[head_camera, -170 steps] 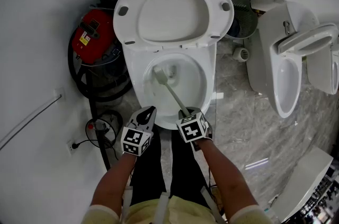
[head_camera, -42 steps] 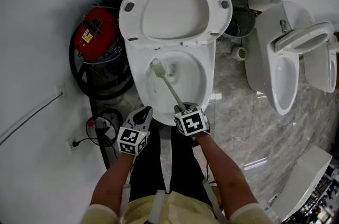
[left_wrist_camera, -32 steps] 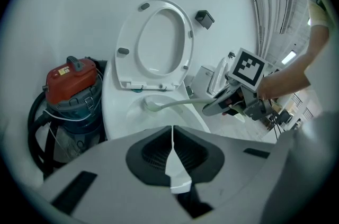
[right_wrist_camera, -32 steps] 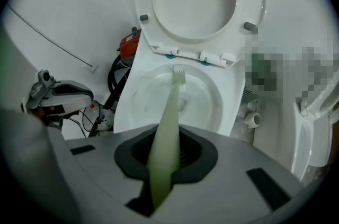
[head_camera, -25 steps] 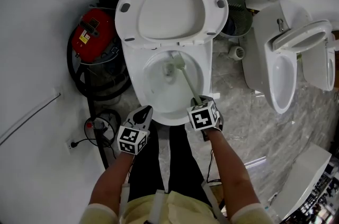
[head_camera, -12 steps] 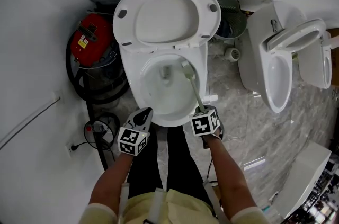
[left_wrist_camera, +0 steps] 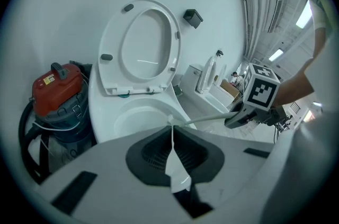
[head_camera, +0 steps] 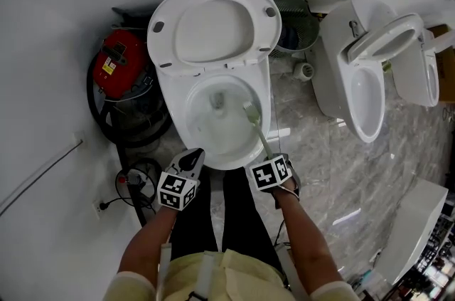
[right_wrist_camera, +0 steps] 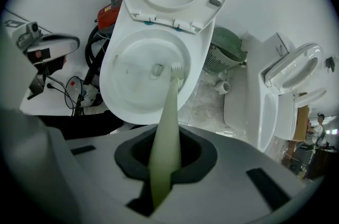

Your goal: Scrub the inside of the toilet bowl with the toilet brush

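The white toilet bowl (head_camera: pixel 206 143) stands open with its lid (head_camera: pixel 212 22) raised against the wall. A pale green toilet brush (head_camera: pixel 251 112) reaches into the bowl, its head against the inner right wall. My right gripper (head_camera: pixel 267 160) is shut on the brush handle (right_wrist_camera: pixel 165 127) just over the bowl's front rim; the brush head (right_wrist_camera: pixel 176 70) shows beside the drain. My left gripper (head_camera: pixel 193 155) hovers at the front left of the rim, shut with nothing in it. In the left gripper view the left gripper (left_wrist_camera: pixel 172 149) faces the bowl (left_wrist_camera: pixel 132 112), and the brush handle (left_wrist_camera: pixel 206 118) crosses from the right.
A red vacuum cleaner (head_camera: pixel 116 63) with a black hose sits left of the toilet. Cables and a plug (head_camera: pixel 135 177) lie on the floor near my left gripper. A green round fan (head_camera: pixel 293 22) and a second toilet (head_camera: pixel 359 82) stand to the right on marble floor.
The brush head has swept from the left side of the bowl across to the right wall, and my right gripper moved slightly right with it. My left gripper stayed put.
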Tool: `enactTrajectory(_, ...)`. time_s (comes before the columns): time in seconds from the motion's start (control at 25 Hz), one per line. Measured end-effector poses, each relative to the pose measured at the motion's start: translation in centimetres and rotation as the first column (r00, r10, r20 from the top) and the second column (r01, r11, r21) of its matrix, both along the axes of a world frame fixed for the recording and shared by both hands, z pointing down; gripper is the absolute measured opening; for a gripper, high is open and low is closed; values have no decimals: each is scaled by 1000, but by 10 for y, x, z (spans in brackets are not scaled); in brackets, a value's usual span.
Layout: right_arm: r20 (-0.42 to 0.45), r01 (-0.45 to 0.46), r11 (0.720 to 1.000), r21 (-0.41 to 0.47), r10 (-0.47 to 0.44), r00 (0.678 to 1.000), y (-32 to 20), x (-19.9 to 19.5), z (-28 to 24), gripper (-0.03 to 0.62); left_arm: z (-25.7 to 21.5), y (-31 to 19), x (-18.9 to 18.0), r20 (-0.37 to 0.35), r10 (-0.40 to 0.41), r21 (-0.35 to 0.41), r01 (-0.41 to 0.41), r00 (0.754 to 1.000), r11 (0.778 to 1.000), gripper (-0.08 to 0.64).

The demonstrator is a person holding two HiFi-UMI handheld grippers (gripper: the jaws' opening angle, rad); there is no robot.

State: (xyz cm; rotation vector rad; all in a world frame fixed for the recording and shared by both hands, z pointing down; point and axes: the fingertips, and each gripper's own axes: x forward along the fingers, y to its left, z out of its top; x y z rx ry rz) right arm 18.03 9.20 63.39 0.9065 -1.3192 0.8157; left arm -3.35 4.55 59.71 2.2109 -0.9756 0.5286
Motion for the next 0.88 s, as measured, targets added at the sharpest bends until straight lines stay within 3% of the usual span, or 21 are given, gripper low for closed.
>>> enactTrajectory(0.2, -7, 31, 998, -53, -31, 999, 24, 3, -3, 49, -4, 3, -3, 0, 23, -2, -23, 1000, 1000, 12)
enactTrajectory(0.44, -15, 136, 978, -157, -140, 990, 52, 3, -6, 48, -4, 9, -8, -3, 33, -13, -33, 999, 999, 12)
enactTrajectory(0.88, 100, 241, 929, -281, -221, 970, 88, -26, -8, 46, -2, 11, -27, 5, -11, -27, 11, 1000, 1000, 12)
